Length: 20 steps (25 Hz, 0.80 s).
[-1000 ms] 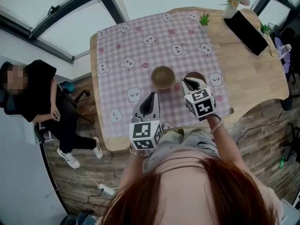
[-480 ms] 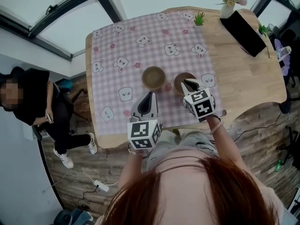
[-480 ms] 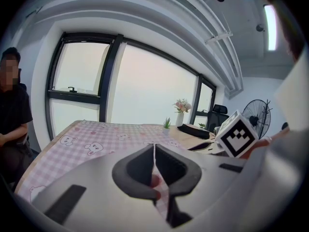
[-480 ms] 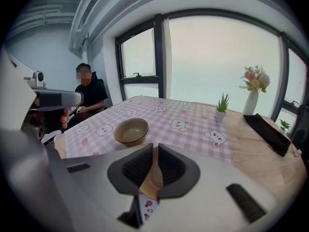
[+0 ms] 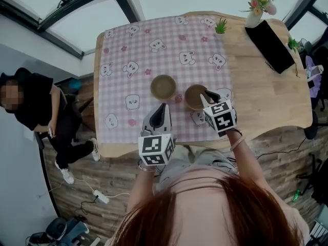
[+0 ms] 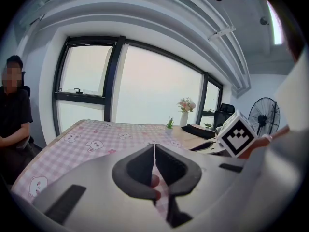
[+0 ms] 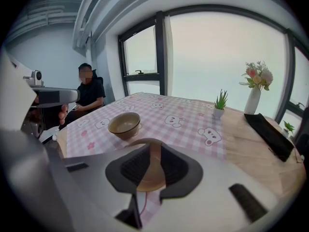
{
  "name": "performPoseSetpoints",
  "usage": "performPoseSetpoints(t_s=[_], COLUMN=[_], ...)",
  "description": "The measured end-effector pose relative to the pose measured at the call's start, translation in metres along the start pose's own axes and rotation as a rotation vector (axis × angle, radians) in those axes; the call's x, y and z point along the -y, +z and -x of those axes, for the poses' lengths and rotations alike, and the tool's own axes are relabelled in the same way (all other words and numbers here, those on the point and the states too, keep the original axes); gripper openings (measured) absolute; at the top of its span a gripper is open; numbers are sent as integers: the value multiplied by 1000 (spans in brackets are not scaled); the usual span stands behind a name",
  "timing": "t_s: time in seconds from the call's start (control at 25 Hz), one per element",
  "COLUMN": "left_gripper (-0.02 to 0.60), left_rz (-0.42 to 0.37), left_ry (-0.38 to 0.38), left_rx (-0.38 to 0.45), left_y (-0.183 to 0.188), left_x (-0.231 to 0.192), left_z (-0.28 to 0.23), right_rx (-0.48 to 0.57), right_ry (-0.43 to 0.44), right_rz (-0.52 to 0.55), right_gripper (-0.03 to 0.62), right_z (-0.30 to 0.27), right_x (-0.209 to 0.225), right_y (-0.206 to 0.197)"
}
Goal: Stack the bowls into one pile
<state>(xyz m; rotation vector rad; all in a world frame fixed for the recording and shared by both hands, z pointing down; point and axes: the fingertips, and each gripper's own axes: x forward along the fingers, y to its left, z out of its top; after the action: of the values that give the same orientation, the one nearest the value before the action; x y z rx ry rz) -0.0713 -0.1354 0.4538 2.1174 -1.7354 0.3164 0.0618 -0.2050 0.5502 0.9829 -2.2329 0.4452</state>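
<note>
Two brown bowls stand side by side on the pink checked cloth [image 5: 154, 45]. In the head view the left bowl [image 5: 163, 86] stands free; the right gripper view shows it too, as the far bowl [image 7: 124, 124]. My right gripper [image 5: 208, 94] is shut on the near rim of the right bowl [image 5: 193, 97], and that rim [image 7: 153, 170] runs between its jaws [image 7: 153, 154]. My left gripper [image 5: 163, 108] hangs just short of the left bowl, shut and empty [image 6: 154, 151].
A vase of flowers [image 5: 254, 6], a small potted plant [image 5: 221, 24] and a long black case [image 5: 269, 35] stand at the table's far right. A person [image 5: 36, 101] sits beside the table's left end. The wooden front edge [image 5: 154, 148] is near my grippers.
The head view has shifted, so the table sits a little lower and further left. Both grippers keep about the same place relative to the bowls; more of the right bowl shows.
</note>
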Motion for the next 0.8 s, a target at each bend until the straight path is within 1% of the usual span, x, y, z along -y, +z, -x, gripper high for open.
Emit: performPoseSetpoints(t_s=[0.32, 0.6, 0.8], left_gripper=[15, 15, 15], left_rz=[24, 51, 64], left_ry=[75, 139, 172], left_rx=[3, 2, -5], left_y=[-8, -12, -17], left_x=[16, 24, 27], left_z=[-4, -6, -5], right_rx=[-29, -59, -73], right_ry=[34, 87, 131], right_rz=[20, 30, 12], right_gripper=[77, 84, 86], right_z=[-9, -23, -33], right_x=[27, 37, 34], right_y=[-16, -29, -35])
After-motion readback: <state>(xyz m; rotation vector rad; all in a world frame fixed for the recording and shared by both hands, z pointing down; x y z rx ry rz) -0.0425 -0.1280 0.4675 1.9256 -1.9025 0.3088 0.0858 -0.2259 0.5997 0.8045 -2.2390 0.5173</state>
